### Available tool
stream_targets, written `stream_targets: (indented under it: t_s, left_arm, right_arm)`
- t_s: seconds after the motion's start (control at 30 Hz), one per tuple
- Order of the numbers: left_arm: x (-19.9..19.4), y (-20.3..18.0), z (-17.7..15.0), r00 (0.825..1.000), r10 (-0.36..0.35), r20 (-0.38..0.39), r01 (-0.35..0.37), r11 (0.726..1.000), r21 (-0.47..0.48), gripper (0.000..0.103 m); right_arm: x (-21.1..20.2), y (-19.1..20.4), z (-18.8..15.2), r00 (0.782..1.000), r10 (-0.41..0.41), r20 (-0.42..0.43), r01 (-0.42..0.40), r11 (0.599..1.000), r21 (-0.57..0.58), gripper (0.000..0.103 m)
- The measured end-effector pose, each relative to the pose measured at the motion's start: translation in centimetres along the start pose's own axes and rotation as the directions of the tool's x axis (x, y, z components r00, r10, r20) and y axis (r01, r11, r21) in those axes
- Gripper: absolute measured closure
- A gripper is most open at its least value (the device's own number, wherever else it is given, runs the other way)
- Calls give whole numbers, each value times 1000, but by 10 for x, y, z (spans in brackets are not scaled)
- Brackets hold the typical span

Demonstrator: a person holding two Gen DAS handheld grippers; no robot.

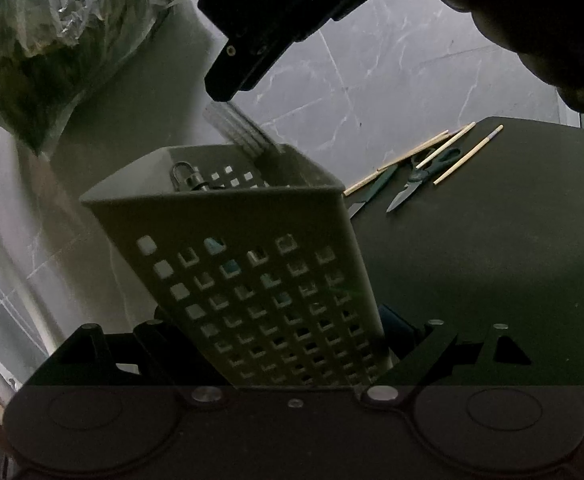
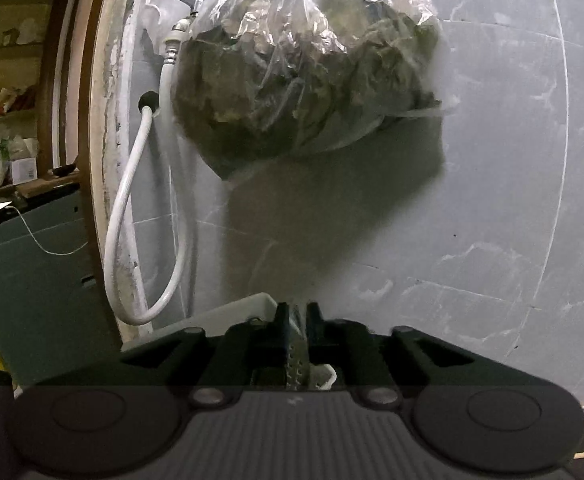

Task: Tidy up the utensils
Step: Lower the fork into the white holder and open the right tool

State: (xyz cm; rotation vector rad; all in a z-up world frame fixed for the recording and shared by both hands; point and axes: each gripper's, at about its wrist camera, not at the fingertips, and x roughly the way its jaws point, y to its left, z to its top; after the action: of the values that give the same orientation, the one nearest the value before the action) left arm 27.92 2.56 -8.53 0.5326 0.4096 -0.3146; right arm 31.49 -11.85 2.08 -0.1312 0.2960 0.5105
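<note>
While looking along the left tongs (image 1: 292, 332), hard to miss the caddy (image 1: 252, 240): clamped between both fingers low down, tilted, rim leaning away to the upper left; clenched on it for sure. Inside, near the rim, some shiny metal bit with a loop (image 1: 186, 180); no idea what exactly. Hanging right over the caddy's far edge, the right tongs (image 1: 222, 88), with a hand (image 1: 532, 20) behind them at top right. Just under their tip, a blurry pale strip (image 1: 240, 128) poking down into the caddy. From the right camera, same strip sitting between two nearly closed fingers (image 2: 281, 316); gripped or already let go, can't tell. Still out on the dark table (image 1: 492, 260), well apart from the caddy: scissors (image 1: 416, 176), a green-handled knife (image 1: 372, 192) just beside them, plus a few chopsticks (image 1: 468, 156) scattered around and partly across both. Up against the grey tiled wall, a plastic bag (image 2: 304, 80) stuffed with greens, and a white hose (image 2: 132, 220) looping to its left.
</note>
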Motion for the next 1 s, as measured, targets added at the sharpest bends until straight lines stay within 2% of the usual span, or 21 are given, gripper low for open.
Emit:
stream_targets:
  t_s: [0.07, 0.2, 0.27, 0.37, 0.43, 0.53, 0.6, 0.7, 0.8, 1.0]
  left_arm:
    - [2, -1, 1, 1000, 3, -8, -3, 1000, -1, 13]
    - [5, -2, 2, 1000, 7, -24, -7, 1000, -7, 13]
    - [6, -4, 2, 999, 12, -31, -13, 1000, -12, 13]
    - [9, -3, 4, 999, 21, -40, -21, 1000, -21, 13]
    - [10, -4, 5, 999, 26, -44, -27, 999, -26, 13]
    - [12, -7, 7, 998, 35, -53, -37, 999, -33, 13]
    - [13, -9, 10, 997, 42, -59, -44, 998, -41, 13]
    - [15, -11, 12, 997, 50, -65, -54, 997, -49, 13]
    - [15, -12, 13, 996, 56, -72, -60, 997, -57, 14]
    - [18, -13, 18, 994, 65, -85, -71, 995, -70, 14]
  right_arm:
    - [0, -3, -2, 1000, 23, -9, -23, 1000, 9, 88]
    - [-3, -10, -3, 999, 44, -5, -44, 999, 30, 58]
    - [-9, -17, -4, 999, 42, 18, -43, 998, 49, 53]
    - [-14, -32, -8, 1000, 9, 17, -10, 996, 85, 43]
    - [-15, -45, -12, 1000, -21, 0, 21, 993, 113, 25]
    - [-13, -71, -22, 996, -72, -42, 79, 980, 183, 10]
    - [-9, -86, -28, 991, -107, -79, 122, 967, 225, 4]
    - [4, -110, -39, 975, -155, -157, 195, 938, 285, 1]
    - [17, -130, -49, 962, -164, -217, 233, 910, 343, 1]
    - [54, -169, -64, 958, -119, -263, 224, 879, 420, 1]
